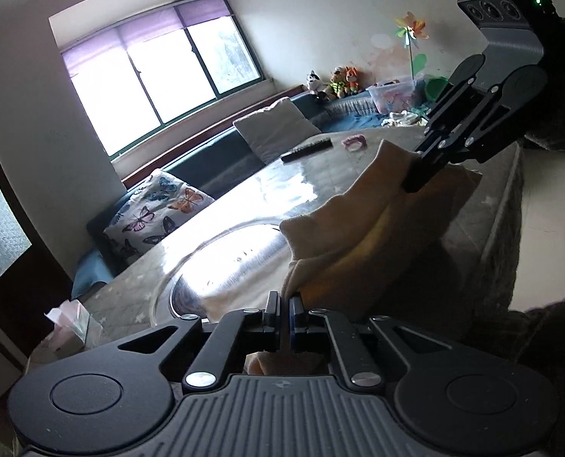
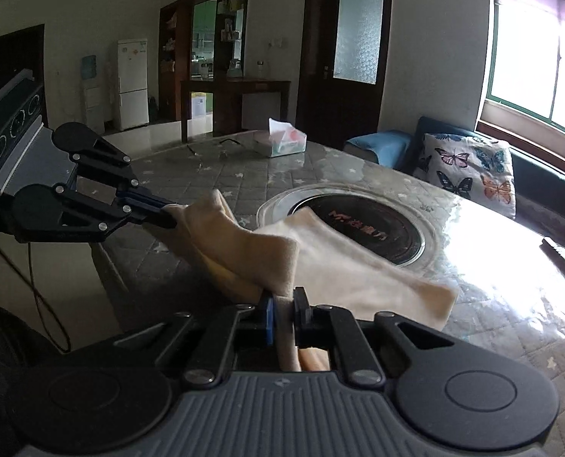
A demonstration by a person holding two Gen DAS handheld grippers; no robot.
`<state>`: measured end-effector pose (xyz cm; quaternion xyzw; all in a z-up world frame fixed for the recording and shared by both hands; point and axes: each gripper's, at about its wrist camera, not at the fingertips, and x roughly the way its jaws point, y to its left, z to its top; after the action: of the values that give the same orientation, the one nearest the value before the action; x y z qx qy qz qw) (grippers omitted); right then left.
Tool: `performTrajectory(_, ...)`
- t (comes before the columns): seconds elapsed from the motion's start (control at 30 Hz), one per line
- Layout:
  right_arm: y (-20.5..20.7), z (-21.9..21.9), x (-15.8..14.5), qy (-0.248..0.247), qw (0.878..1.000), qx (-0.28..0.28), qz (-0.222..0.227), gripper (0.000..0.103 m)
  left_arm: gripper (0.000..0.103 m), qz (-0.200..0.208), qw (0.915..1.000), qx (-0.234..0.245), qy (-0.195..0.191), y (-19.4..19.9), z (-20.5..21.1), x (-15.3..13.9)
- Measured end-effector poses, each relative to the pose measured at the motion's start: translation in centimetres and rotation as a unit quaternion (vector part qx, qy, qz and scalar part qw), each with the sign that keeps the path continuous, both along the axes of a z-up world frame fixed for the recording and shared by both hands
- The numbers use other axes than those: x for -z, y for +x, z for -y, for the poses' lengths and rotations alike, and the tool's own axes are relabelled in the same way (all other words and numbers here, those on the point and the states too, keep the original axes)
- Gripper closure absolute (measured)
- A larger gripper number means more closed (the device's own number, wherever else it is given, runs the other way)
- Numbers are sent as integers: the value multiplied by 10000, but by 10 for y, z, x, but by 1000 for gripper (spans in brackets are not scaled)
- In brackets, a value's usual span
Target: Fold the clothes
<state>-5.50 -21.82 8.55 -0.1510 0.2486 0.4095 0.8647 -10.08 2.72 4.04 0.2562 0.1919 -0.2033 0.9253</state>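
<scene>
Fingers of the left gripper, seen in the left wrist view, are pinching shut on one edge of the cream garment, which is hanging in a slack fold above the bench. Across the cloth, the right gripper is clamping the opposite edge. A remote control and a small pink item are lying well apart on the far bench surface.

Right wrist view: the fingers of the right gripper are closing tightly on a bunched corner of the garment, whose free end is trailing onto the bench and lapping over the rim of the inset round cooktop. The left gripper is gripping the other corner. A tissue box is sitting beyond.

Risk, as a judgement: each grip is holding only a narrow margin of cloth, so uneven pulling could be slipping a corner free; the sagging middle could also be bunching and skewing the fold.
</scene>
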Motion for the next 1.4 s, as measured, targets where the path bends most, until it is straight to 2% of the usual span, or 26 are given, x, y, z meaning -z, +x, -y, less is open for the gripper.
performTrajectory(0.2, 48, -7, -6, -3, 9997, 229, -92, 95, 98, 64, 9999, -114, -21, 62, 1, -1)
performTrajectory(0.33, 102, -16, 0, -64, 9986, 451, -283, 95, 98, -58, 9998, -175, 19, 118, 4, 7)
performTrajectory(0.5, 162, -27, 22, -176, 9954, 762, -561, 94, 98, -519, 9977, -443, 42, 184, 8, 40)
performTrajectory(0.63, 199, -36, 56, -208, 9898, 1129, -847, 94, 94, -866, 9936, -722, 60, 218, 7, 73)
performTrajectory(0.8, 220, -39, 89, -221, 9829, 1480, -1070, 88, 85, -908, 9921, -863, 118, 226, 5, 85)
performTrajectory(0.87, 222, -32, 91, -105, 9799, 1647, -1118, 78, 82, -890, 9917, -929, 91, 225, 1, 81)
performTrajectory(0.93, 221, -24, 84, 31, 9782, 1766, -1095, 74, 80, -844, 9909, -1046, 50, 225, 2, 75)
performTrajectory(1.07, 216, -11, 67, 273, 9753, 1984, -929, 74, 78, -748, 9915, -1039, -227, 218, 2, 56)
performTrajectory(1.17, 208, -14, 59, 374, 9785, 1771, -985, 75, 79, -827, 9928, -777, -390, 212, 10, 46)
performTrajectory(1.23, 206, -21, 61, 364, 9796, 1639, -1106, 78, 84, -931, 9928, -631, -402, 212, 19, 44)
performTrajectory(1.3, 209, -31, 65, 300, 9798, 1542, -1236, 82, 84, -1037, 9924, -527, -395, 215, 27, 45)
performTrajectory(1.4, 220, -42, 74, 176, 9788, 1553, -1325, 82, 84, -1267, 9898, -545, -349, 227, 38, 51)
